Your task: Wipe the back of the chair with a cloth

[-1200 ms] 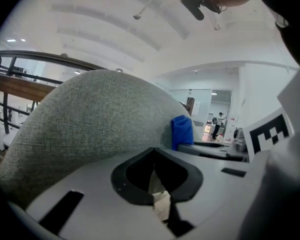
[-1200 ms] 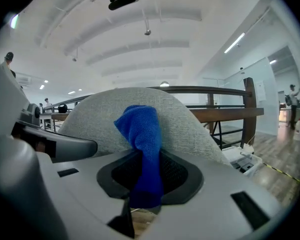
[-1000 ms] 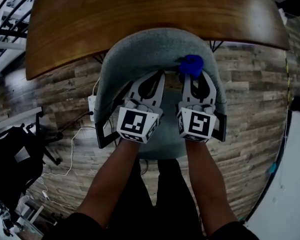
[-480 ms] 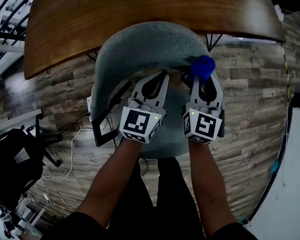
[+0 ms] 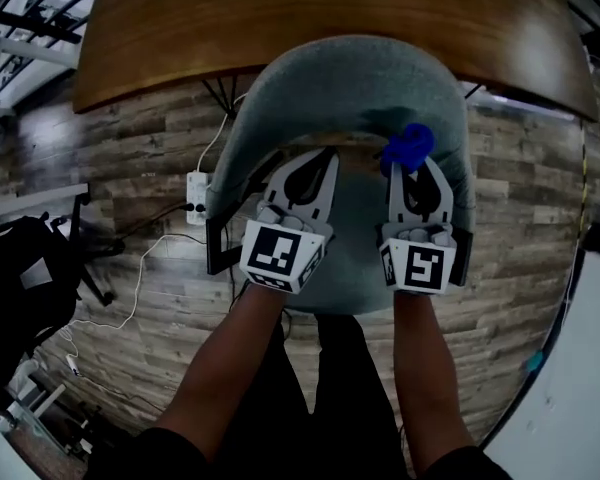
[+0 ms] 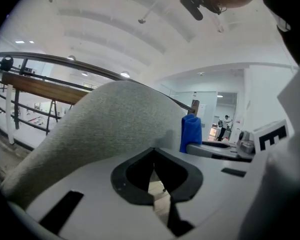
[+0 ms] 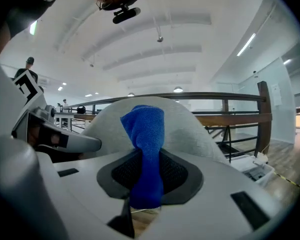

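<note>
I hold the cloth (image 5: 408, 145) in my right gripper (image 5: 414, 168), jaws clamped on its lower part so a bunched wad sticks out past the tips. That leaves soft fabric, not hard plastic, to meet the upholstery. In the head view the wad sits just right of centre, against the inner face of the chair back (image 5: 350, 83) near its right-hand curve. In the right gripper view it stands upright in front of that grey surface. I cannot tell from either view how firmly it presses.

My left gripper (image 5: 322, 158) has its jaws drawn together on nothing. Its tips point at the backrest just left of the cloth, close to or on the fabric. I judge that it is there to steady the chair, or simply to stay out of the wiping hand's way.

The cloth is bright blue with a fine, towel-like weave, rolled into a narrow column with a rounded top. It looks dry and clean, with no marks I can make out.

The backrest is a curved shell in muted grey-green fabric, wrapping round the seat (image 5: 358, 223). It stands pushed close to the wooden table (image 5: 330, 8) at the top of the frame.
</note>
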`<move>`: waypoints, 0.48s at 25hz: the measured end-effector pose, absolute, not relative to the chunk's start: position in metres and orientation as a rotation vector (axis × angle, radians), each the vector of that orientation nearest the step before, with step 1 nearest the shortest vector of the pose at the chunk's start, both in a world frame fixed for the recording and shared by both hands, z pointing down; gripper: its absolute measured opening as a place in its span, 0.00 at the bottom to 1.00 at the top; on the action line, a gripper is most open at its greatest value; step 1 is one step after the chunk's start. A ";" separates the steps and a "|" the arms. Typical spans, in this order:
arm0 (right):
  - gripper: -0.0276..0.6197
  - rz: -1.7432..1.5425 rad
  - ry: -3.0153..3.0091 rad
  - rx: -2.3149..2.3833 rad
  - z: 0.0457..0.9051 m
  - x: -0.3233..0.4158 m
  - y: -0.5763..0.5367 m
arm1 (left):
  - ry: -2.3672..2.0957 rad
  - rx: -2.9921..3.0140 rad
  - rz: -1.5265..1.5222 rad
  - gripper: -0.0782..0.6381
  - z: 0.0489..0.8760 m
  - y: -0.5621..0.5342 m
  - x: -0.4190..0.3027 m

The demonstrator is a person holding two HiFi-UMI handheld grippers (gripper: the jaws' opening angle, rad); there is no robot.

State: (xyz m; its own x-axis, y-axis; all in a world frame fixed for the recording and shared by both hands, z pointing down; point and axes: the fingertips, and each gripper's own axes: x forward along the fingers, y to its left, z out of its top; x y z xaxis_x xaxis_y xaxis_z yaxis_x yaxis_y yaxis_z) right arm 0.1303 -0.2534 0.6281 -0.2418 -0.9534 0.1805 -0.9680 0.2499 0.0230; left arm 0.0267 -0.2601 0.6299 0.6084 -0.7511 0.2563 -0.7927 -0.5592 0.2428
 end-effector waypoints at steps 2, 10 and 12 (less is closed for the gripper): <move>0.19 0.146 -2.403 1.781 0.632 0.108 -0.254 | -1.292 2.475 0.175 0.12 0.633 -0.257 0.006; 0.19 0.158 -2.571 1.475 0.657 0.017 -0.249 | -1.503 2.322 0.175 0.12 0.645 -0.236 -0.066; 0.19 0.155 -2.622 1.389 0.660 -0.003 -0.246 | -1.560 2.267 0.151 0.12 0.646 -0.227 -0.080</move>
State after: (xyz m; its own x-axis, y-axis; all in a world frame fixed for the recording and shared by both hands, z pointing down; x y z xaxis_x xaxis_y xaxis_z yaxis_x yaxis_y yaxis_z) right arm -0.0030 -0.2456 0.6600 -0.5519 -0.8100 0.1982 -0.8278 0.5609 -0.0124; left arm -0.0799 -0.2273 0.6464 0.3767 -0.8764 0.3001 -0.9177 -0.3090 0.2496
